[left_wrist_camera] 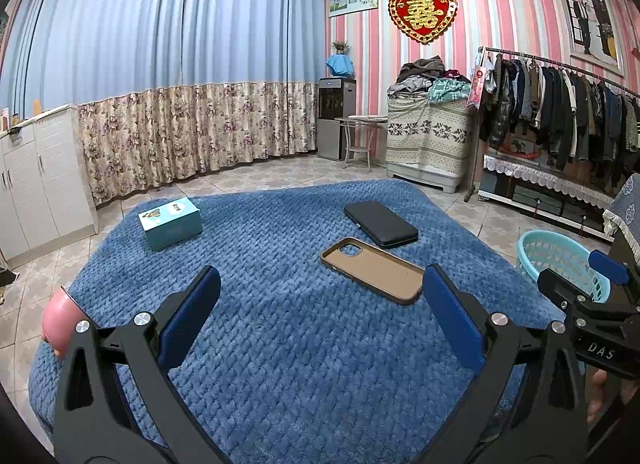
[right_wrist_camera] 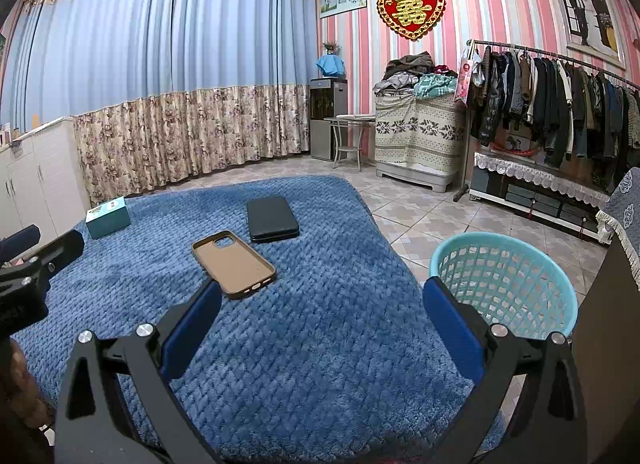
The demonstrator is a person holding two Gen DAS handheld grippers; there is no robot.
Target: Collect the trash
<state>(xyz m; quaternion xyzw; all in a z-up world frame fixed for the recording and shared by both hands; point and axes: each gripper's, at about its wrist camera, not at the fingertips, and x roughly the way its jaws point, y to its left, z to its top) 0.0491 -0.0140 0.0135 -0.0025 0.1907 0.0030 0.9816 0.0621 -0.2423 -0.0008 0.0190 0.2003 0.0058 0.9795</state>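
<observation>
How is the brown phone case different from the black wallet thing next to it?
The brown phone case lies open side up, showing its tan inside and a camera cutout; the black wallet is closed and plain. The phone case is thin and hollow; the wallet looks thicker and solid. The phone case is nearer the tools; the wallet lies farther back. Both lie flat on the blue blanket, apart from each other.

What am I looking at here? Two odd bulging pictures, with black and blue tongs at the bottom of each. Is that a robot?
No robot: a person holds a two-finger claw in each hand, each carrying a wide-angle camera that looks along its fingers. One picture comes from the left claw, the other from the right claw. Both are open and hold nothing. On the blue blanket lie a tan phone case, a black wallet-like case and a teal box. A light blue basket stands on the floor to the right.
</observation>
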